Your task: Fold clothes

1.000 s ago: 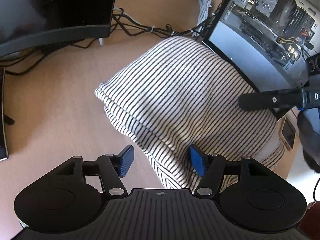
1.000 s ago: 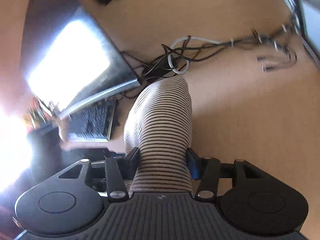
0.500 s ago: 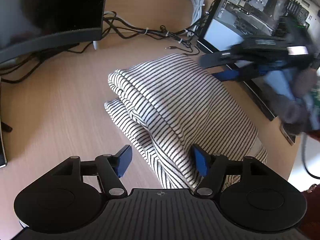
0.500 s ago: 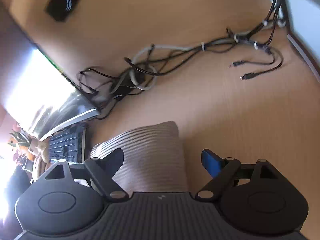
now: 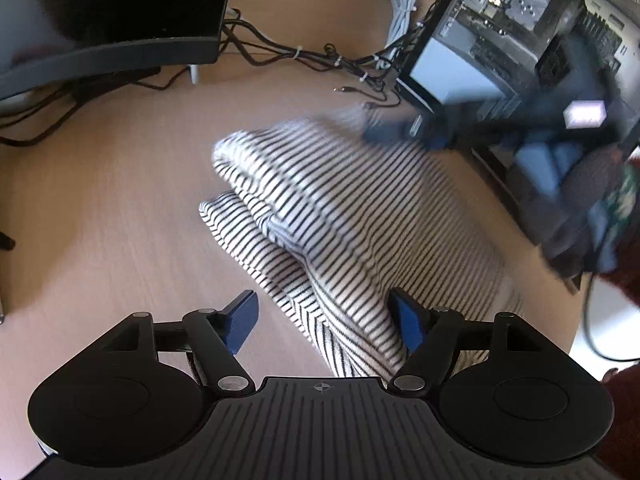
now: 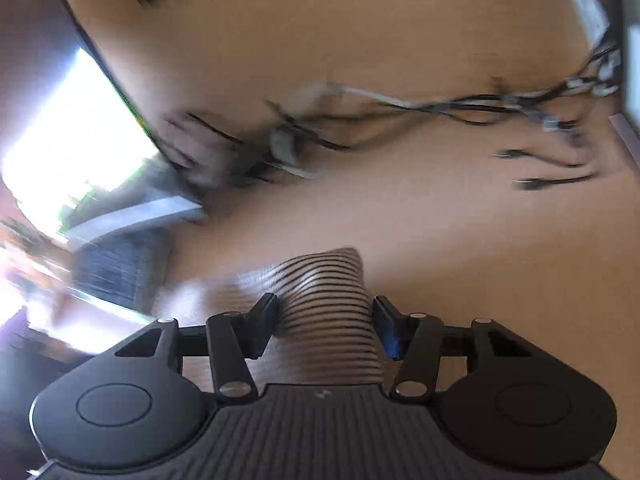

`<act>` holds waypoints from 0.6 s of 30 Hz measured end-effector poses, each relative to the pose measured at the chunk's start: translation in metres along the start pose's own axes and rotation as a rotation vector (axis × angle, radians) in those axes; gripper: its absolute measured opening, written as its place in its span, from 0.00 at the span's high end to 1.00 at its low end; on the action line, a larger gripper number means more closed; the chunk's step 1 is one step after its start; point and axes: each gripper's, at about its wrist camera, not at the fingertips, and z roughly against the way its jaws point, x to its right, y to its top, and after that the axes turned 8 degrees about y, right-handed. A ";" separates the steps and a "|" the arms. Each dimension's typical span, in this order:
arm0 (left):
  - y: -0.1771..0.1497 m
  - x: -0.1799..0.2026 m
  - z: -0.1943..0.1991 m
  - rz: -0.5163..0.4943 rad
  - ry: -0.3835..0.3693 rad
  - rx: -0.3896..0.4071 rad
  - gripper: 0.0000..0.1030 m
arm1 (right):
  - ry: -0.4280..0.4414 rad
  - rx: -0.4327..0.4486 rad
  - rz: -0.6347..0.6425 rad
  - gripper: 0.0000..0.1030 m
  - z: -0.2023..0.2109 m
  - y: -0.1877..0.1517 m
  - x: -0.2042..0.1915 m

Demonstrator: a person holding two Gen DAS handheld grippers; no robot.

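Since half a second ago the right tool (image 6: pixel 325 330) has swung back down over the far corner of the white knit garment with thin black stripes (image 5: pixel 352 216), its jaws now narrower and bracketing a ridge of the cloth, though blur hides whether the pads truly pinch it. That garment lies folded in layers on the pale wooden counter (image 5: pixel 120 200), between a curved black monitor (image 5: pixel 112 12) and an open computer case (image 5: pixel 520 20), with a tangle of dark cables (image 5: pixel 304 56) behind. The left tool (image 5: pixel 326 320) has its jaws apart, straddling the near edge with nothing gripped, probably steadying the stack while the right one tidies or takes the next fold.
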 end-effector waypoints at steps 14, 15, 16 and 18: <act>-0.007 -0.012 -0.001 0.070 -0.045 -0.004 0.23 | 0.116 -0.051 -0.178 0.17 0.053 -0.097 0.014; -0.007 -0.013 -0.001 0.077 -0.047 -0.006 0.23 | 0.105 -0.045 -0.166 0.22 0.052 -0.098 0.007; -0.007 -0.013 -0.001 0.081 -0.045 -0.006 0.23 | 0.093 -0.031 -0.144 0.27 0.054 -0.096 -0.002; -0.006 -0.014 0.001 0.084 -0.036 -0.003 0.23 | 0.091 0.008 -0.101 0.43 0.065 -0.092 -0.020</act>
